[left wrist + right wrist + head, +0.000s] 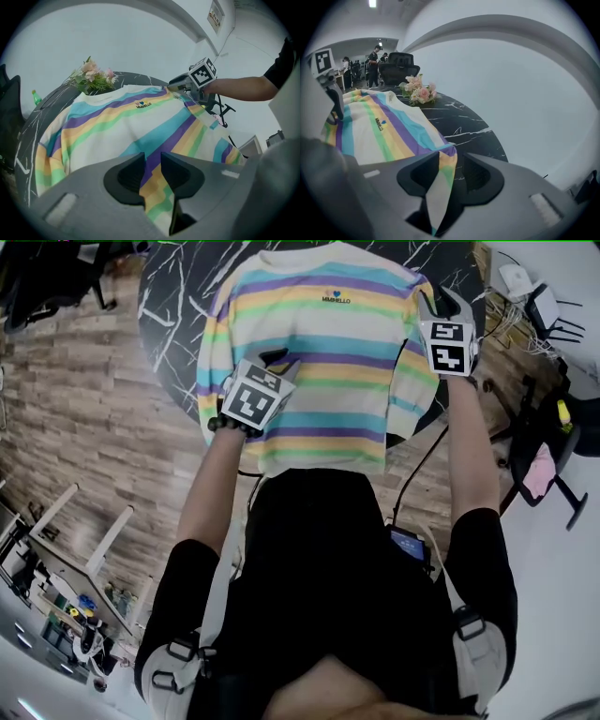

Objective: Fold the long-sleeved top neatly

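The long-sleeved top, striped in cream, yellow, green, blue and purple, lies front up on a round black marble table. My left gripper is over the top's left half; in the left gripper view its jaws stand narrow, with a fold of the striped cloth pinched between them. My right gripper is at the top's right shoulder by the sleeve. In the right gripper view its jaws stand apart. A striped strip of sleeve hangs loose between them, against the left jaw.
A bunch of pink flowers stands on the table beyond the collar. A black chair with a pink cloth is at the right and another at the far left. A dark cable runs down from the table's near edge.
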A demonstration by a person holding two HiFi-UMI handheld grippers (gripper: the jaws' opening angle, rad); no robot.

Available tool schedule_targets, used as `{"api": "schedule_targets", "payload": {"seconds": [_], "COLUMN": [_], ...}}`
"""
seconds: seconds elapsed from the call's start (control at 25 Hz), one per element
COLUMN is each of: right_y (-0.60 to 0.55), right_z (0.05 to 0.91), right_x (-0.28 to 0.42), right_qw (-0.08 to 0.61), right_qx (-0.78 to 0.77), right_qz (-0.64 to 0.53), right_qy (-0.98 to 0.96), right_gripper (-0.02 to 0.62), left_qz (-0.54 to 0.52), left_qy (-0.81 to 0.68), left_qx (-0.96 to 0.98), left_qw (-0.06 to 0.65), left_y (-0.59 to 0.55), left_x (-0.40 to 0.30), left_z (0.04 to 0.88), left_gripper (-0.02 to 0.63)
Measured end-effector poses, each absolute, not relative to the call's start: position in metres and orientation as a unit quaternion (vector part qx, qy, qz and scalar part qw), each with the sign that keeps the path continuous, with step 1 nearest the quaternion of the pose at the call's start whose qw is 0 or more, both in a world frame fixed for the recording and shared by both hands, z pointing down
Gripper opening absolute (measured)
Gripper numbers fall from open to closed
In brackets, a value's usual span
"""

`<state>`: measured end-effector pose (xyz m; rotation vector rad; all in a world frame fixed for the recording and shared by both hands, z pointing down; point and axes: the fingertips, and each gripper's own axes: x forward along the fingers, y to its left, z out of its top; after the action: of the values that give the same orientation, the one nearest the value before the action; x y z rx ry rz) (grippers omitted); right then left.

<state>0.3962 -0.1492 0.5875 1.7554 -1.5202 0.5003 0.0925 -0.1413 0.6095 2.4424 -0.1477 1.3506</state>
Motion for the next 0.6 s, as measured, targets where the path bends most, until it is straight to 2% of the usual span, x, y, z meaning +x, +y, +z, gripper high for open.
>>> {"api": "schedule_targets", "payload": {"seconds": [0.24, 0.6], "right_y": [-0.117, -0.032], "right_z": [0.585, 0.573], "right_x": [0.363, 0.287], "right_qw": [0.379, 0.348], "right_qx": [0.675, 0.680], "right_qz": [0.198, 0.227], "right_qy": [-0.602, -0.604], "right_gripper": [0.153, 0.152], "left_qz": [0.470, 0.460], "left_qy": [-0.038, -0.011], "left_qx": [0.867, 0.875], "left_qw": [0.160, 0.149], "left_y": [-0.126, -0.083], "left_x": [0.093, 0.074], "left_z": [0.602, 0.589], "left_gripper": [0.118, 0.118]}}
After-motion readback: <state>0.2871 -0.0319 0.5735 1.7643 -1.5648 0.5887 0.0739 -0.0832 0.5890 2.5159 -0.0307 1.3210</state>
